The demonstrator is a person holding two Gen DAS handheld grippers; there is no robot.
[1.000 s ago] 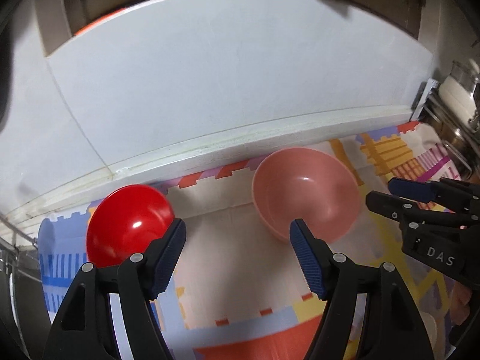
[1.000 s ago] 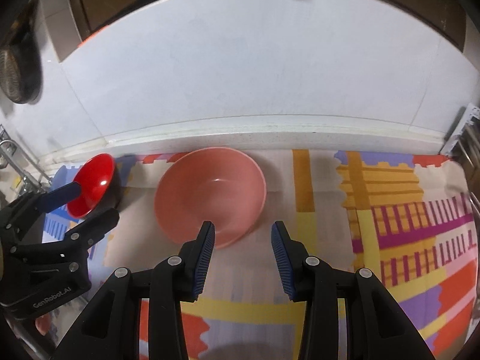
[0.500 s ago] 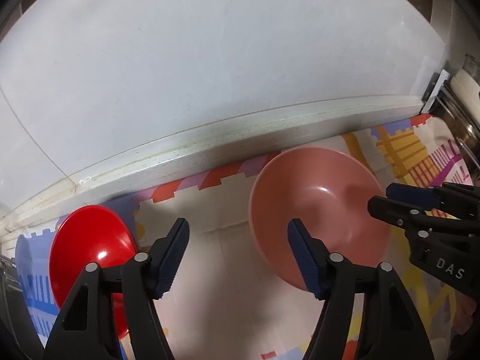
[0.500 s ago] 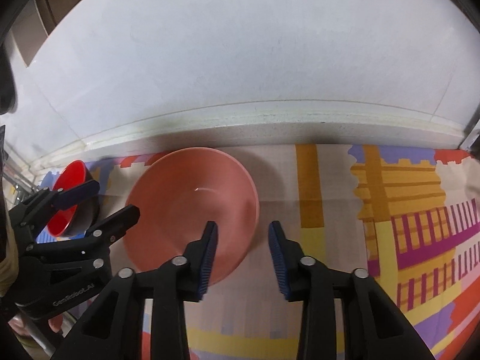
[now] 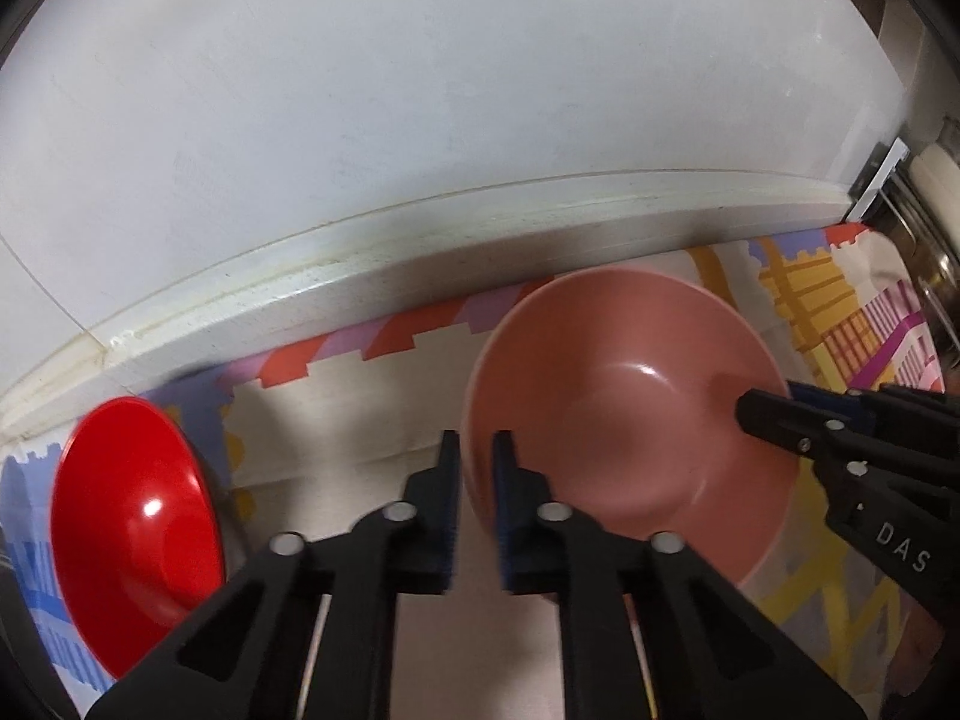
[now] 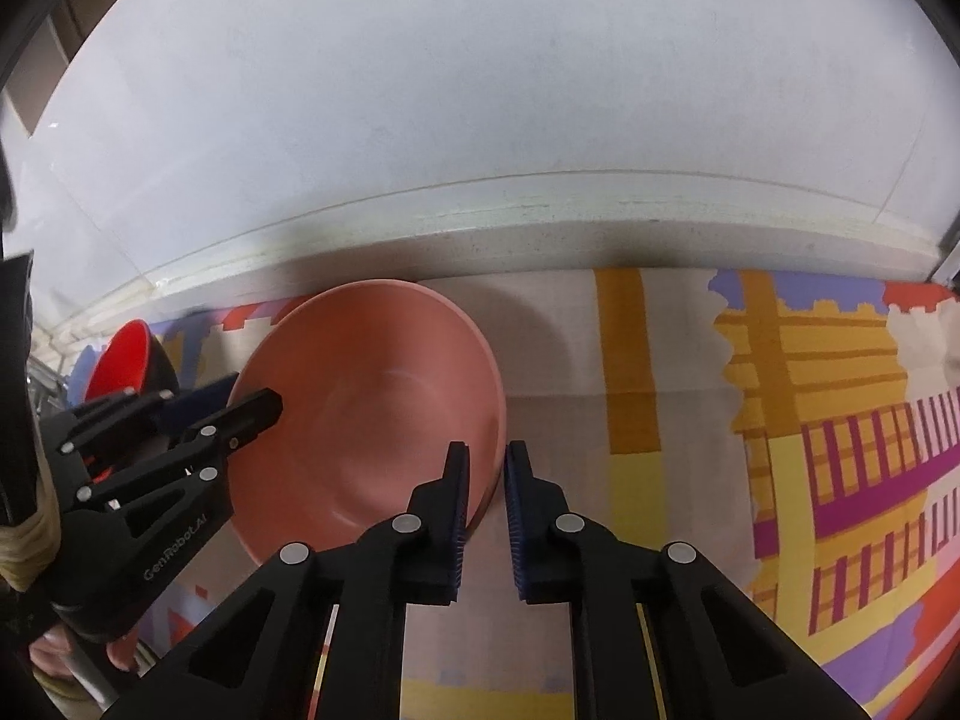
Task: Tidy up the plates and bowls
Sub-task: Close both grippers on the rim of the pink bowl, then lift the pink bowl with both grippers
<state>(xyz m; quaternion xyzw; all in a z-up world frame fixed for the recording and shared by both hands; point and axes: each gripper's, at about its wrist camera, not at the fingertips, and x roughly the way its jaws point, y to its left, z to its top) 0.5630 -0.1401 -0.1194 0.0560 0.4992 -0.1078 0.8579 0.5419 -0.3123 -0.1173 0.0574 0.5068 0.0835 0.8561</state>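
Note:
A large pink bowl (image 5: 630,420) sits on a patterned mat near the back wall; it also shows in the right wrist view (image 6: 372,408). My left gripper (image 5: 477,468) is shut on the bowl's left rim. My right gripper (image 6: 486,480) is shut on the bowl's right rim, one finger inside and one outside. A red bowl (image 5: 132,528) rests tilted at the far left of the mat, apart from both grippers; it also shows in the right wrist view (image 6: 123,354).
The colourful mat (image 6: 810,450) covers the counter. A white ledge (image 5: 360,300) and wall run close behind the bowls. A metal rack (image 5: 924,240) stands at the far right.
Both grippers moved forward to the pink bowl and closed on its opposite rims. They were open a moment ago.

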